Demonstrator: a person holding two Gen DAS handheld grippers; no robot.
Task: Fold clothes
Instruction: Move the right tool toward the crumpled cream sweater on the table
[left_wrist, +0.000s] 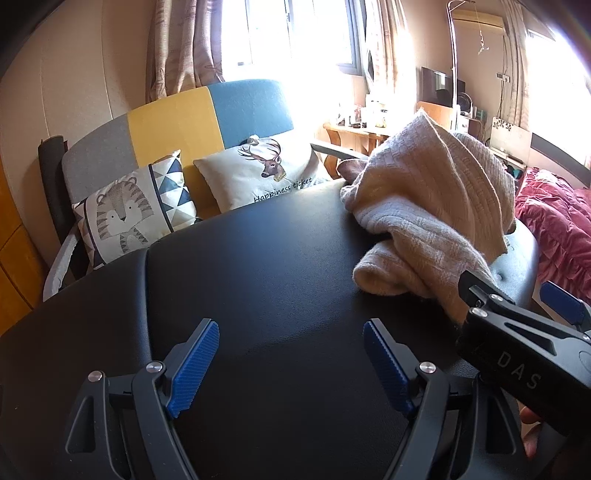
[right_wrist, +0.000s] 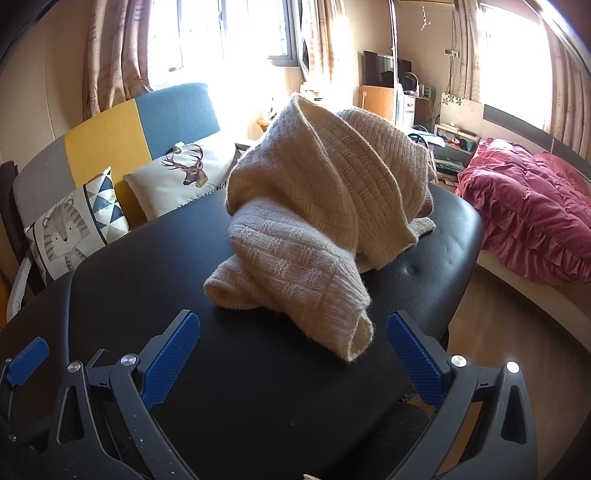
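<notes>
Both spread wide, empty: left claw (left_wrist: 290, 365), right claw (right_wrist: 293, 363) near crumpled sweater (right_wrist: 317, 221).

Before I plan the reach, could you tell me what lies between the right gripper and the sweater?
Only bare black table separates the right gripper from the sweater, per the right wrist view.

A lived-in home bedroom. A bed with a red ruffled quilt (right_wrist: 532, 210) stands near a patchwork sofa (left_wrist: 173, 122) with printed cushions (left_wrist: 258, 170). Curtained windows (right_wrist: 229, 33) glow with daylight.
</notes>
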